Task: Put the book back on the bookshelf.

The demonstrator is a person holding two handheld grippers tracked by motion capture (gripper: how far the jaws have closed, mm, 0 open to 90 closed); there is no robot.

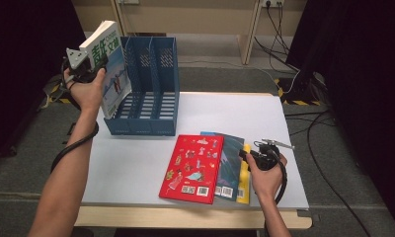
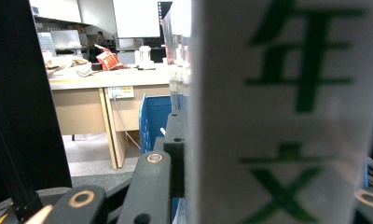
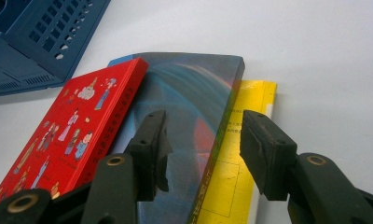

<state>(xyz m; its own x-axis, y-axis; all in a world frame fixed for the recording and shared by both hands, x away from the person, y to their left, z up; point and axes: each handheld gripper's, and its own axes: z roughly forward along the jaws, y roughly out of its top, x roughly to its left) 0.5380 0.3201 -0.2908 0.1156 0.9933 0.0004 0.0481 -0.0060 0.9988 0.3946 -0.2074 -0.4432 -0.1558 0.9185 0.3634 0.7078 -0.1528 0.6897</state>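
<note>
Left tool [image 1: 98, 63] — clamped on magazine [image 1: 112, 74]

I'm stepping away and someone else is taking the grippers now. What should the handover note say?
Left gripper: shut on the white-and-green magazine, held upright above the left end of the blue file rack; not yet in a slot.
Right gripper: open, jaws apart over the dark blue book, gripping nothing.
On the table: red book, dark blue book and yellow book, overlapping flat.
Done: magazine lifted.
Left: probably slot it, then the three books.
</note>
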